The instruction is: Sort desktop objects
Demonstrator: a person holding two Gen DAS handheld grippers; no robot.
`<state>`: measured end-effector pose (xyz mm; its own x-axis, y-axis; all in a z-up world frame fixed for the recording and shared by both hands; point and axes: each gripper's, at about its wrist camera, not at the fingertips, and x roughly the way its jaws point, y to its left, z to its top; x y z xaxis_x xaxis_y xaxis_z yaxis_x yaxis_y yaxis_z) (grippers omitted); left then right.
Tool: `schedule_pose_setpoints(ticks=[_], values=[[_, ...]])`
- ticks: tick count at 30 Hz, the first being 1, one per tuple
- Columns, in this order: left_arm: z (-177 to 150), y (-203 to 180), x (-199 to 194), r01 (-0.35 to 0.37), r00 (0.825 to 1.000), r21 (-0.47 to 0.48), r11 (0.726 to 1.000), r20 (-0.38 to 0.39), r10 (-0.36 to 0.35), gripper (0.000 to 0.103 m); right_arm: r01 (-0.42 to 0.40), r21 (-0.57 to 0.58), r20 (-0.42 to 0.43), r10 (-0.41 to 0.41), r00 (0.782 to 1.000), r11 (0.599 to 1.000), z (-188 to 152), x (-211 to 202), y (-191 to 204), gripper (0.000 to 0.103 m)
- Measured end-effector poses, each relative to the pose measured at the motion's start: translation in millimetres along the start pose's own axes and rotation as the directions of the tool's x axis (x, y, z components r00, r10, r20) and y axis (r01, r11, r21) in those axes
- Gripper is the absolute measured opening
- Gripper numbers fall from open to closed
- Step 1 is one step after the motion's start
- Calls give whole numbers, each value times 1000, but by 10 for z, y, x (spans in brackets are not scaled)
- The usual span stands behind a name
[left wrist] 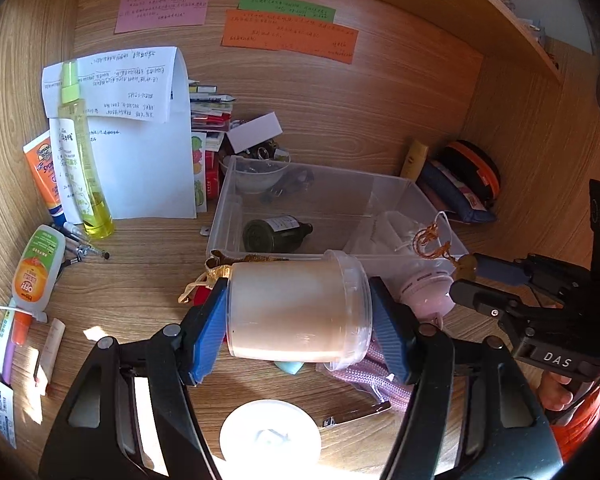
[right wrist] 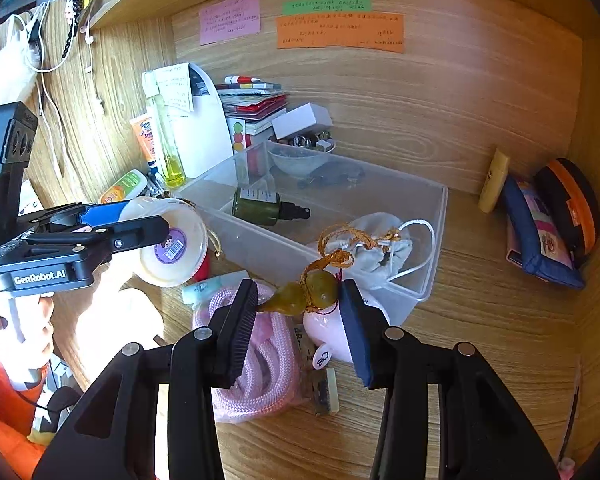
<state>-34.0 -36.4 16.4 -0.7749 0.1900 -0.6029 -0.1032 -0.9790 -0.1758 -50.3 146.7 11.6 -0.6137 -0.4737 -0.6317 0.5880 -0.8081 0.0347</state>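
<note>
Right wrist shows jar's (right wrist: 172,246) barcoded base, left wrist its side

Cream-filled translucent jar (left wrist: 296,312), lid removed, lying on its side at frame centre of the left wrist view, clamped between blue pads; barcode label on its base visible at centre left of the right wrist view. Olive-green gourd charm (right wrist: 312,294) with knotted gold cord, held above the desk at centre of the right wrist view. Clear plastic bin (left wrist: 380,258) beyond, at centre, containing a dark green bottle (left wrist: 276,232) on its side and a white drawstring pouch (left wrist: 392,232).
</note>
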Motion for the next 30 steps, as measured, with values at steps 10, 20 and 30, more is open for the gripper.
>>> schedule_pose_setpoints(ticks=[10,20,30], values=[[291,-19,-50,6,999,27,1000,33,-7,66,9,21,34,-10,999,1000,224,25,-115,39],[508,29,189,16,999,14,1000,30,-16,66,10,6,27,-10,1000,1000,440,218,-176,39],[649,79,497,6,1000,15,1000,3,-6,66,-3,-6,0,3,1000,1000,598,500,-190,39]])
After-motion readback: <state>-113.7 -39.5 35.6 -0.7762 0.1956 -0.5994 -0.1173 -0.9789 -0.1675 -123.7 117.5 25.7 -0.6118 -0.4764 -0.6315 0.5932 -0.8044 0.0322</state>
